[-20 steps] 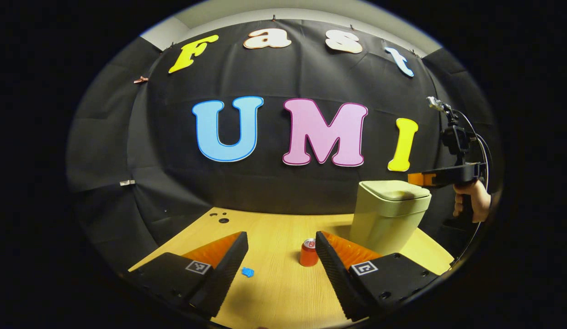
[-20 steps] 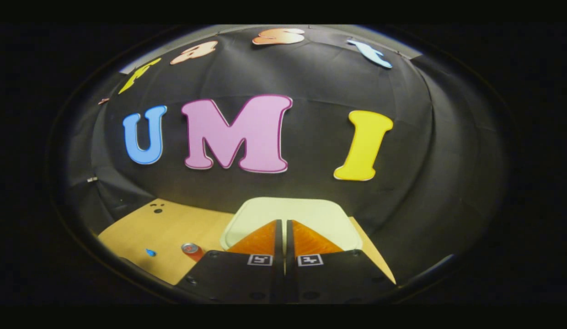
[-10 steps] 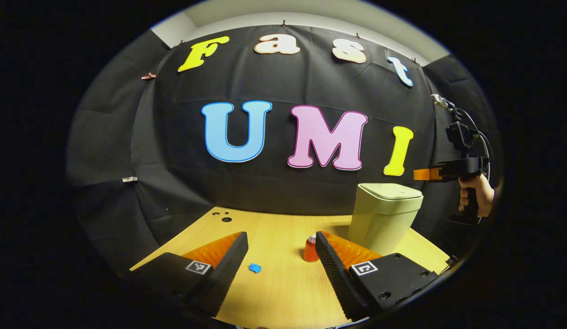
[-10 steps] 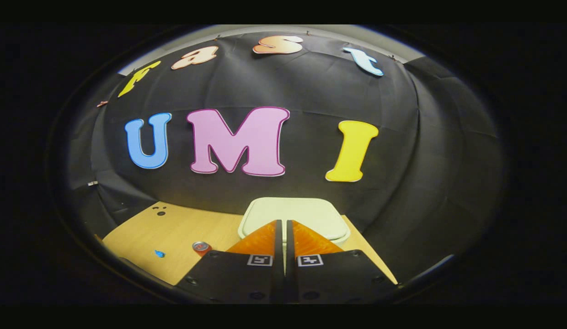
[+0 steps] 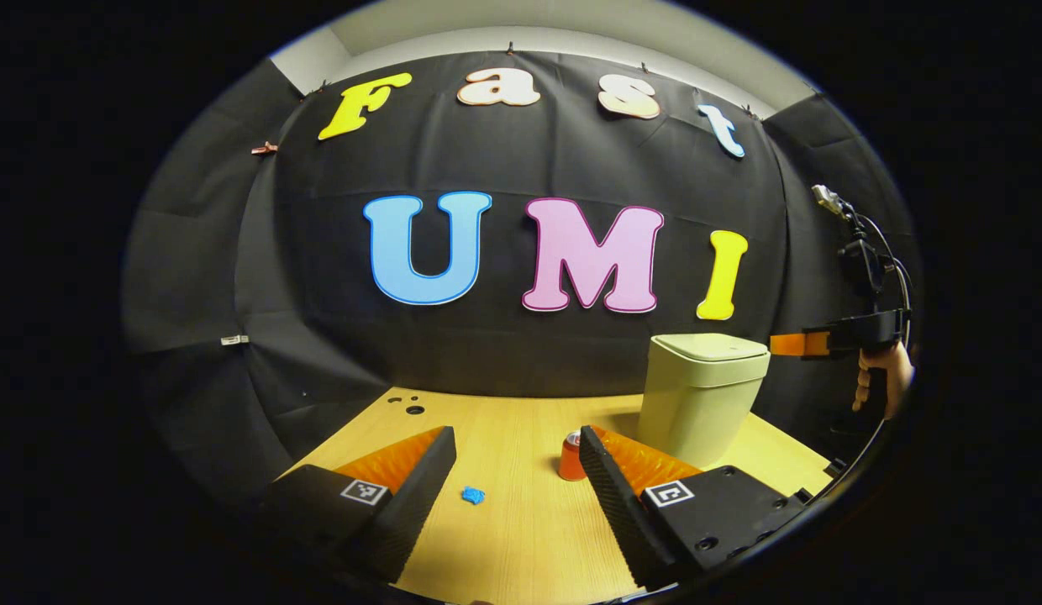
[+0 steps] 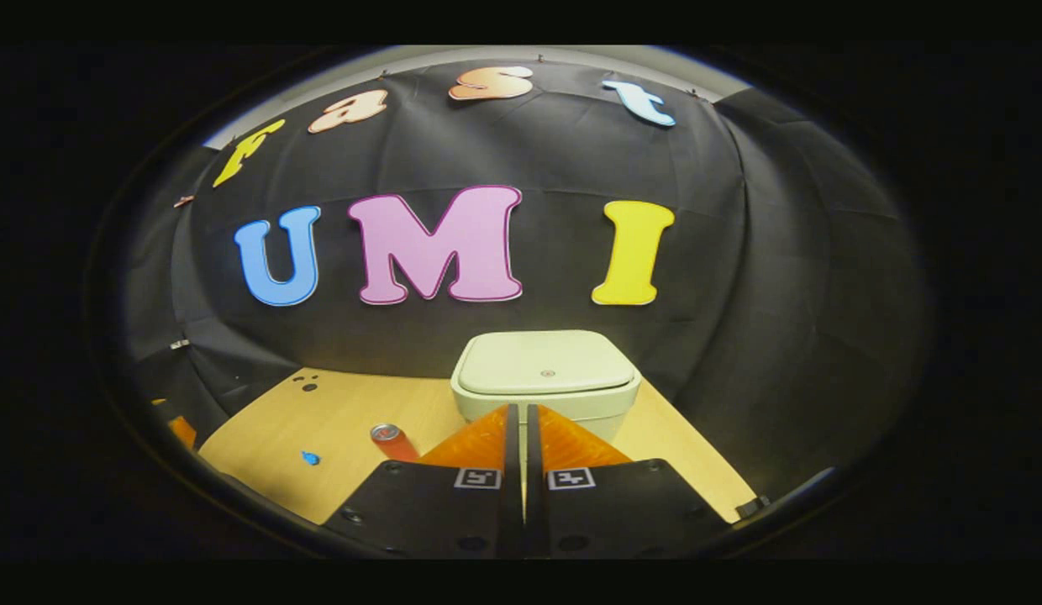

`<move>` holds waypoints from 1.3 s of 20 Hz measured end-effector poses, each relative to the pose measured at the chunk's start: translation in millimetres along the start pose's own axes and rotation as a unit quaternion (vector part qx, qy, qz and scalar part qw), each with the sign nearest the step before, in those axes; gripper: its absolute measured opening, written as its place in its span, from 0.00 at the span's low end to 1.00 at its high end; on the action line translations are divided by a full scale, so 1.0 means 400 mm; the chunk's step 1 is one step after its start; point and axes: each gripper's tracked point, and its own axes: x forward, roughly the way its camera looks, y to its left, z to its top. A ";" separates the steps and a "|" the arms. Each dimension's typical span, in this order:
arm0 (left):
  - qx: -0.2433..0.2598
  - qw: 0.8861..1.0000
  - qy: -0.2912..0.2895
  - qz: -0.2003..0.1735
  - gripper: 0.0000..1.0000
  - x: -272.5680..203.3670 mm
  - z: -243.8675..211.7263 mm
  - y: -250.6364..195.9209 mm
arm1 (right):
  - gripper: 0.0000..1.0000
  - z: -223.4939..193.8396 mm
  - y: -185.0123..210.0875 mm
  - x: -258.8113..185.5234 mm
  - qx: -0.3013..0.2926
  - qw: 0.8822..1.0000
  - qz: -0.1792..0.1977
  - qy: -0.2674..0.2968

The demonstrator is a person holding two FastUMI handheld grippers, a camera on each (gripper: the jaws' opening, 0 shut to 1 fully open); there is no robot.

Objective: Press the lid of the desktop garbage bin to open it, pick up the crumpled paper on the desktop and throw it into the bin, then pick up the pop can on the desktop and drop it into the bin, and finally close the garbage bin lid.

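Desktop garbage bin [image 6: 544,395], pale green, standing upright toward the far right part of the wooden table [image 5: 521,538], close to the black cloth wall [image 5: 521,353]; its lid [image 6: 544,370] lies flat and closed, with a small round mark near the lid's middle. Pop can [image 5: 570,456], red-orange, upright on the table to the left of the bin and apart from it; in the left gripper view it stands just beside the inner edge of one finger, its silver top seen in the right gripper view [image 6: 386,434]. No writing on the can can be made out. Crumpled paper [image 5: 472,495], small and blue, lies on the table left of the can, well apart from the bin.

Left gripper [image 5: 514,445]: fingers spread wide, nothing between them, held low over the near table. Right gripper [image 6: 517,412]: fingers pressed together with only a thin slit, holding nothing, pointed at the bin's front just below the lid. In the left gripper view it sits beside the bin at lid height, apart from it, held by a hand [image 5: 882,378].

Each finger base carries a square black-and-white marker. Small dark holes [image 5: 407,405] mark the table's far left corner.
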 end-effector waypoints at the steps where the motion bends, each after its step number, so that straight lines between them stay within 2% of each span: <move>1: -0.005 1.000 0.005 0.002 0.95 0.011 -0.008 -0.002 | 0.02 -0.005 0.002 0.002 -0.002 1.000 0.006 -0.001; 2: -0.016 1.000 0.011 0.002 0.95 0.024 -0.018 -0.008 | 0.05 -0.010 0.003 0.000 -0.005 1.000 0.011 -0.002; 3: -0.028 0.999 0.021 0.006 0.95 0.036 -0.033 -0.009 | 0.02 -0.015 0.000 0.004 -0.009 1.000 0.014 -0.002; 5: -0.041 0.998 0.033 0.022 0.95 0.055 -0.050 0.003 | 0.10 -0.031 0.019 0.015 -0.006 0.999 0.037 0.002; 8: -0.037 0.997 0.044 0.045 0.95 0.092 -0.071 0.033 | 0.94 -0.076 0.039 0.041 0.003 0.998 0.062 0.027; 9: -0.036 0.997 0.052 0.050 0.96 0.104 -0.091 0.046 | 0.95 -0.083 0.036 0.050 0.003 0.998 0.062 0.032; 10: -0.036 0.996 0.059 0.056 0.95 0.119 -0.105 0.059 | 0.91 -0.085 0.033 0.058 0.003 0.997 0.062 0.034; 12: -0.036 0.994 0.074 0.064 0.95 0.144 -0.143 0.087 | 0.97 -0.083 0.024 0.075 0.001 0.998 0.062 0.032; 18: -0.048 0.988 0.118 0.084 0.96 0.238 -0.247 0.158 | 0.97 -0.064 -0.019 0.145 0.002 0.998 0.055 0.028; 26: -0.061 0.970 0.217 0.094 0.96 0.386 -0.477 0.214 | 0.97 -0.114 -0.050 0.210 -0.021 0.997 0.048 0.057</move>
